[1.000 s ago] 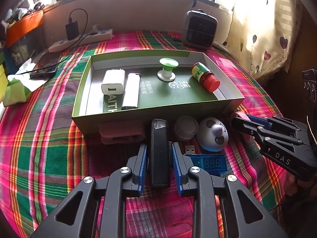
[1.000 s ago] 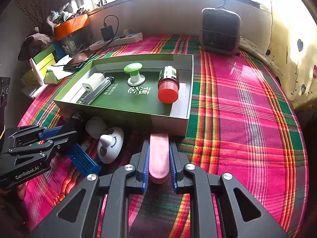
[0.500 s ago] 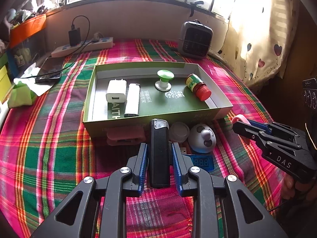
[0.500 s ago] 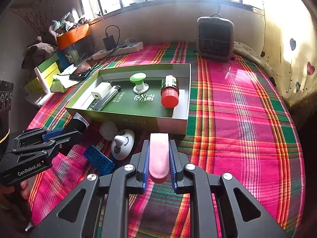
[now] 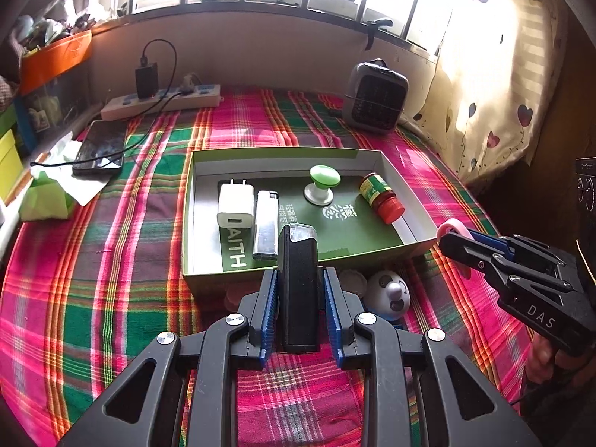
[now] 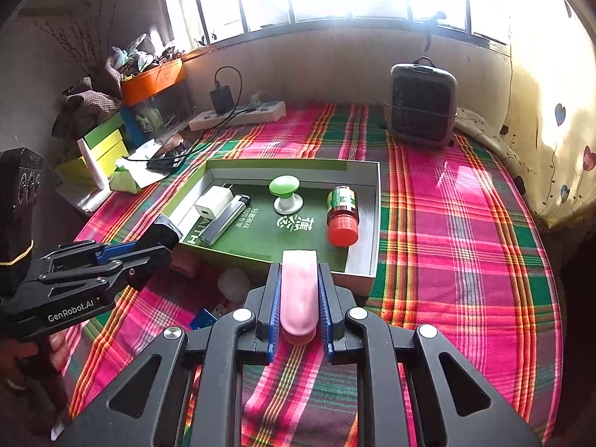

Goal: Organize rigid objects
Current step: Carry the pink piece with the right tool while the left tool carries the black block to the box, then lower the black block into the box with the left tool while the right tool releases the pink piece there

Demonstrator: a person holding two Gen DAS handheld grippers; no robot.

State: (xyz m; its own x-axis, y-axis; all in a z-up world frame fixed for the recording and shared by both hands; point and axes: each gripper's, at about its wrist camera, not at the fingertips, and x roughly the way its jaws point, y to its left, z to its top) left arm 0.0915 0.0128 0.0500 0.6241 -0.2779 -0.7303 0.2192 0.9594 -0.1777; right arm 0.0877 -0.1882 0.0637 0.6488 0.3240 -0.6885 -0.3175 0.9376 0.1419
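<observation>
Left gripper (image 5: 299, 300) clamped on black lighter (image 5: 298, 290); right gripper (image 6: 299, 300) clamped on pink tape roll (image 6: 299, 292). Both held above green box (image 5: 190, 201), which sits on plaid cloth (image 5: 111, 260). Heater (image 5: 376, 97), power strip (image 5: 160, 102) by sunlit window wall.

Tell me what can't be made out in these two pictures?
- Blue meter: right view shows only a corner, behind the right gripper; its display is hidden.
- Pink item in front of the box: left view, mostly hidden by the left gripper.
- Bottle label: too small to read.
</observation>
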